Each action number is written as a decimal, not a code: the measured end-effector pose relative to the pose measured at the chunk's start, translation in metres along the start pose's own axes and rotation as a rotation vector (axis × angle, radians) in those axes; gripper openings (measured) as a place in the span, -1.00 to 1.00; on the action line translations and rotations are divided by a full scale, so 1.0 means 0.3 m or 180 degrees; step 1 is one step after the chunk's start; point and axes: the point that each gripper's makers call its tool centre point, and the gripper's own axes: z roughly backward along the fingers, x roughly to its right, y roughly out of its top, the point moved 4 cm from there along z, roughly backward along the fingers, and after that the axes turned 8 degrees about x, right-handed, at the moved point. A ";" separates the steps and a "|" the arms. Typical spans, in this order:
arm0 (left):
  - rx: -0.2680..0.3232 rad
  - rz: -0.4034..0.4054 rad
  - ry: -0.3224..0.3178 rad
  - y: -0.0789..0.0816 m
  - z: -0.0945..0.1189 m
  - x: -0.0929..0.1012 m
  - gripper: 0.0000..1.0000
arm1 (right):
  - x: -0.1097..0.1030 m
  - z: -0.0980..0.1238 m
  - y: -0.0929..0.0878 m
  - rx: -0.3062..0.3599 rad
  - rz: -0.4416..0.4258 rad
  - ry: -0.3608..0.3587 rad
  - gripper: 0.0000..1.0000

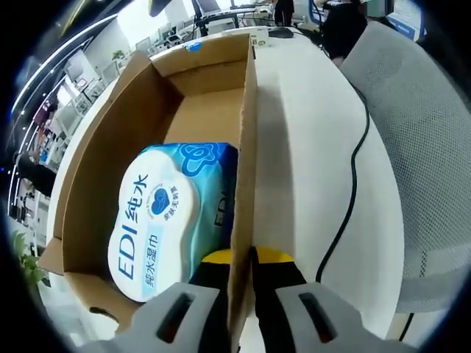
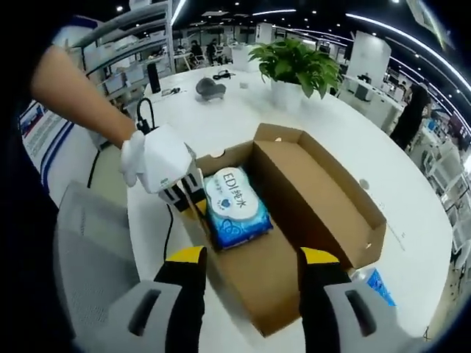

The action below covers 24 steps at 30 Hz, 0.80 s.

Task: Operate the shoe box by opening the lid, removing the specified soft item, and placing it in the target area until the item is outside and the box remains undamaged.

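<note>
Left gripper view: the left tongs stand at the near end of the open cardboard box, with one yellow-tipped jaw inside the box and the other outside it, closed upon the side wall between them. Just ahead of the inner jaw, and touching the wall's inner face, a blue-and-white pack of wet wipes lies flat on the box floor. Beyond the outer jaw a black cable runs across the white table, and a grey mesh chair stands farther out on that side. Right gripper view: the right tongs hover above the near end of the box, jaws spread wide and holding nothing. The wipes lie ahead of the left-hand jaw, in the box's left part. The left tongs, held in a white-gloved hand, meet the left wall beside the wipes. The hinged lid stands open along the far right side. A potted plant stands well beyond the box on the table.
</note>
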 end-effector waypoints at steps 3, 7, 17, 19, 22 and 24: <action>0.0000 0.0000 0.0007 0.000 0.000 0.000 -0.93 | 0.003 -0.010 -0.009 -0.0003 0.0039 0.0039 -0.04; 0.0000 0.0001 0.0009 0.000 0.000 -0.001 -0.93 | -0.001 -0.025 -0.009 0.0026 0.0079 0.0109 -0.06; 0.0001 0.0018 0.0000 0.002 -0.001 -0.005 -0.93 | 0.039 -0.062 0.036 0.0115 0.0220 0.0247 -0.13; -0.0001 0.0020 0.0001 0.003 -0.002 -0.005 -0.93 | 0.040 -0.082 0.017 0.0039 0.0093 0.0338 -0.12; -0.0005 0.0038 -0.0008 0.004 -0.002 -0.005 -0.93 | 0.035 -0.121 -0.001 -0.0063 -0.0037 0.0456 0.00; 0.0007 0.0007 -0.0005 0.004 -0.002 -0.004 -0.93 | 0.034 -0.145 -0.001 -0.0060 -0.0022 0.0504 0.02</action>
